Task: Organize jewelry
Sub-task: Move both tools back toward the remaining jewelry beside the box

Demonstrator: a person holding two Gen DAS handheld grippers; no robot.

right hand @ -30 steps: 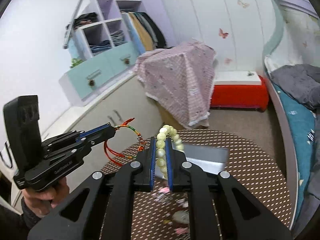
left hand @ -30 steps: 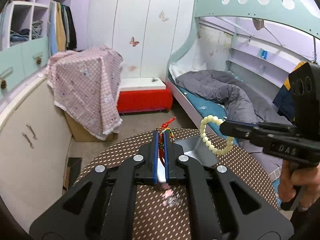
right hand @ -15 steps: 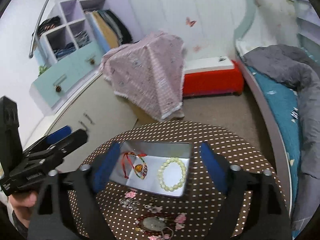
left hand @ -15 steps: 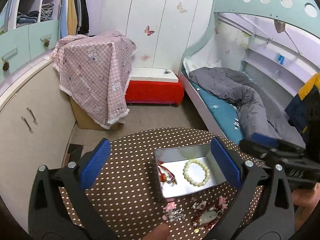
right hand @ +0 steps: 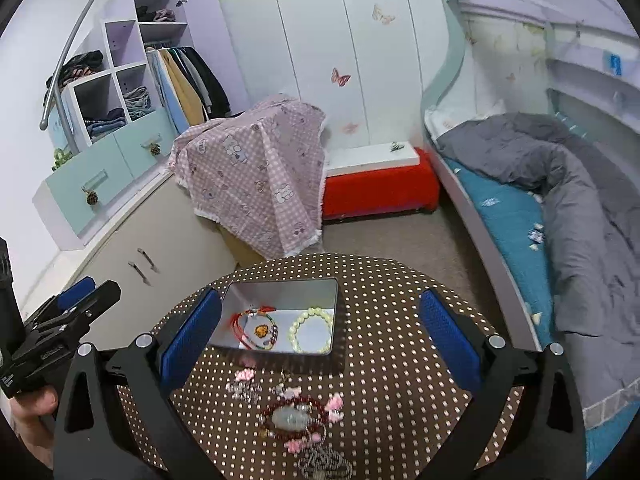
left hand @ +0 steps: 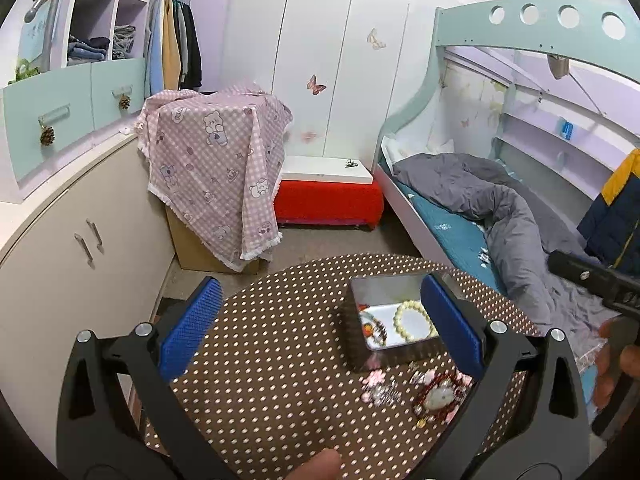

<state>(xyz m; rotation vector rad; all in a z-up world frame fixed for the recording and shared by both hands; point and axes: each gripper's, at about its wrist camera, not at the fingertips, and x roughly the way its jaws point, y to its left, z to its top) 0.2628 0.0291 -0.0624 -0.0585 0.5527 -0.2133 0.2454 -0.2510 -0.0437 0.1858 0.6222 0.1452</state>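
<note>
Two pieces are in the metal tin [right hand: 280,292] now: the pale bead bracelet [right hand: 312,330] on the right of its floor, the red cord bracelet [right hand: 256,328] on the left, apart from each other. The tin sits on the round polka-dot table [right hand: 392,320], toward its far edge. Just in front of it, loose on the cloth, lies what's left: a dark red bead strand with a pale stone pendant [right hand: 292,418], little pink flower pieces [right hand: 336,402] and some small glittery bits I can't make out.

My right gripper [right hand: 320,336] is spread wide with nothing between the pads, hovering over tin and pile. My left gripper [left hand: 318,332] is just as wide and empty, its right finger [left hand: 450,330] crossing in front of the tin's corner.

The risk, I think, is that pile. The pieces lie touching and half tangled, so pinching the strand may drag a flower piece along and drop it off the table. And both grippers aim at one small spot, so they could collide or knock the light tin.
</note>
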